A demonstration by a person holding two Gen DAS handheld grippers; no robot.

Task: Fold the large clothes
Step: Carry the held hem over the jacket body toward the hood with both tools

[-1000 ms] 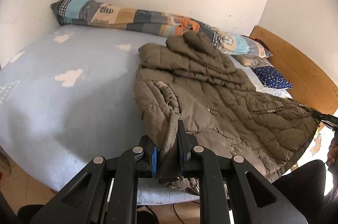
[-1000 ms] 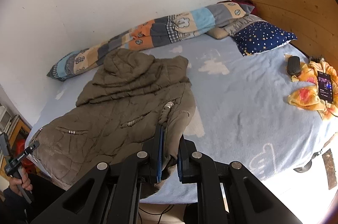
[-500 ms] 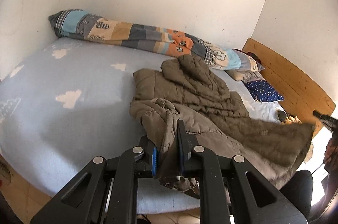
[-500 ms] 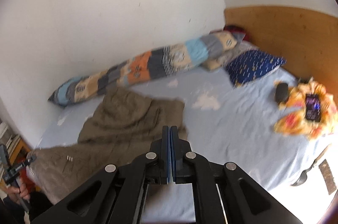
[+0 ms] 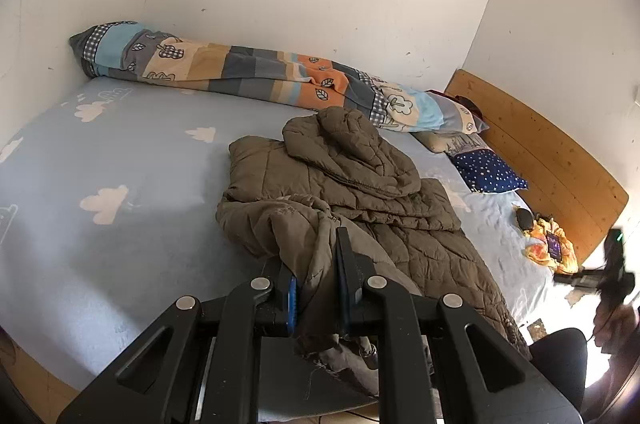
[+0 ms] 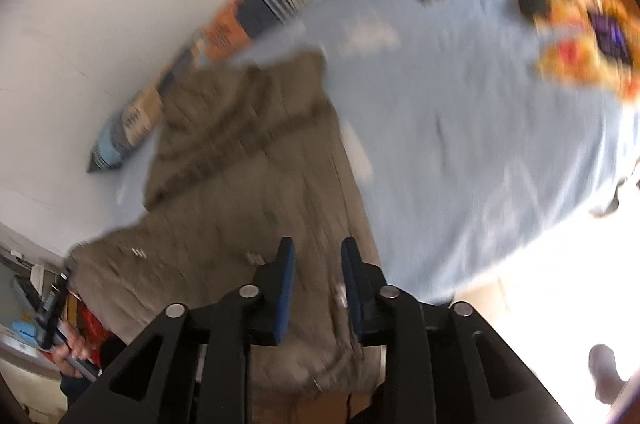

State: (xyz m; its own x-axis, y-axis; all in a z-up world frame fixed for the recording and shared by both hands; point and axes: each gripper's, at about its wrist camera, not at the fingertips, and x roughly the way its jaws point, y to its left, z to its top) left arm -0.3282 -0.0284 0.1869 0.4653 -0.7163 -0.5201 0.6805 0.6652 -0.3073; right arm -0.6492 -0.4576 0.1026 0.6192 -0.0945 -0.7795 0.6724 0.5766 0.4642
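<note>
A brown quilted hooded jacket (image 5: 360,192) lies on the light blue bed sheet (image 5: 120,152), its hood toward the wall. My left gripper (image 5: 316,256) is shut on a bunched edge of the jacket near the bed's front edge. In the blurred right wrist view the jacket (image 6: 248,184) lies below my right gripper (image 6: 316,260), which is open with nothing between its jaws, above the jacket's lower part. The right gripper also shows blurred at the far right of the left wrist view (image 5: 612,264).
A long patchwork bolster (image 5: 260,76) lies along the wall. A blue starry pillow (image 5: 488,170) sits by the wooden headboard (image 5: 540,152). An orange cloth with a phone on it (image 5: 554,244) and a dark object (image 5: 524,218) lie on the sheet's right side.
My right gripper let go of the jacket, closed empty, then opened and swung down over the jacket. My left gripper kept its hold and the jacket's near left part bunched up.
</note>
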